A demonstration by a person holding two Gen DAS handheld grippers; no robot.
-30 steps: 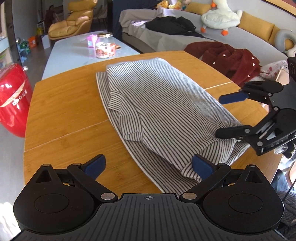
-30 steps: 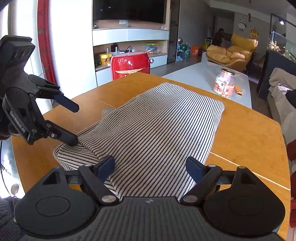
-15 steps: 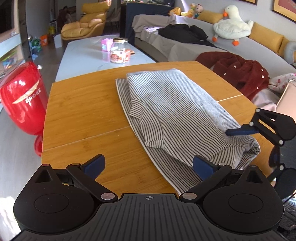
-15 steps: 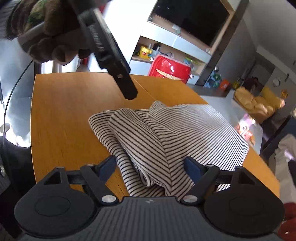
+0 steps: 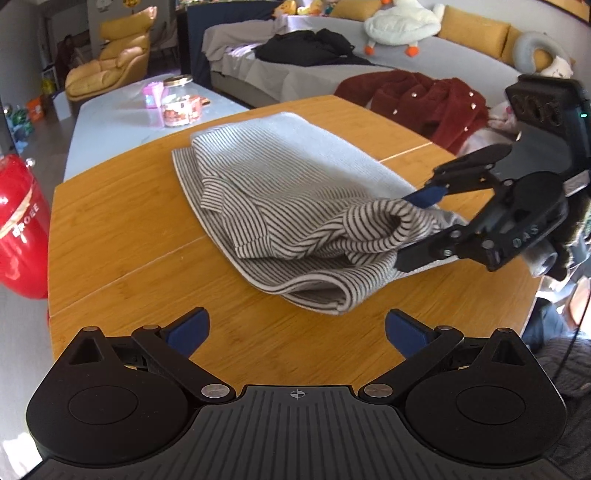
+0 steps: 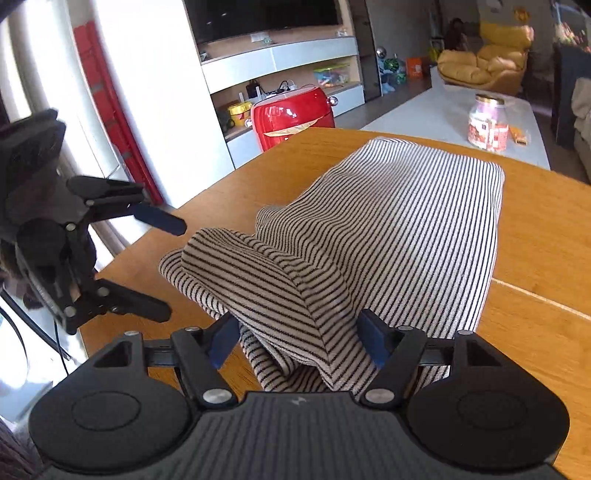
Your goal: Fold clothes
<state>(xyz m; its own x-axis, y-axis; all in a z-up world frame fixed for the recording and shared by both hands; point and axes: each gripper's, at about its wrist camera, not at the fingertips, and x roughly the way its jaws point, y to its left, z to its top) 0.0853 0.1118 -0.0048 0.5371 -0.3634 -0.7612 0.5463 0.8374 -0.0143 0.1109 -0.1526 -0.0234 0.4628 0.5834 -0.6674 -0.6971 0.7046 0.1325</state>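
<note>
A grey and black striped garment [image 5: 288,206] lies partly folded on the wooden table [image 5: 122,229]; it also shows in the right wrist view [image 6: 399,221]. My right gripper [image 6: 295,336] has a thick bunch of the garment's near end between its fingers and lifts it off the table. It shows at the right of the left wrist view [image 5: 413,229], with the cloth between its blue pads. My left gripper [image 5: 295,328] is open and empty just in front of the garment's near fold. It appears at the left of the right wrist view [image 6: 166,269], open.
A red appliance [image 5: 18,236] stands left of the table. A white low table with a jar [image 5: 177,103] lies beyond. A sofa holds a dark red coat [image 5: 417,99], black clothes and a stuffed goose [image 5: 399,26]. The table's near edge is at right.
My right gripper has narrowed around the garment's near end and raised it into a bunch. My left gripper has pulled back off the cloth and stays open.
</note>
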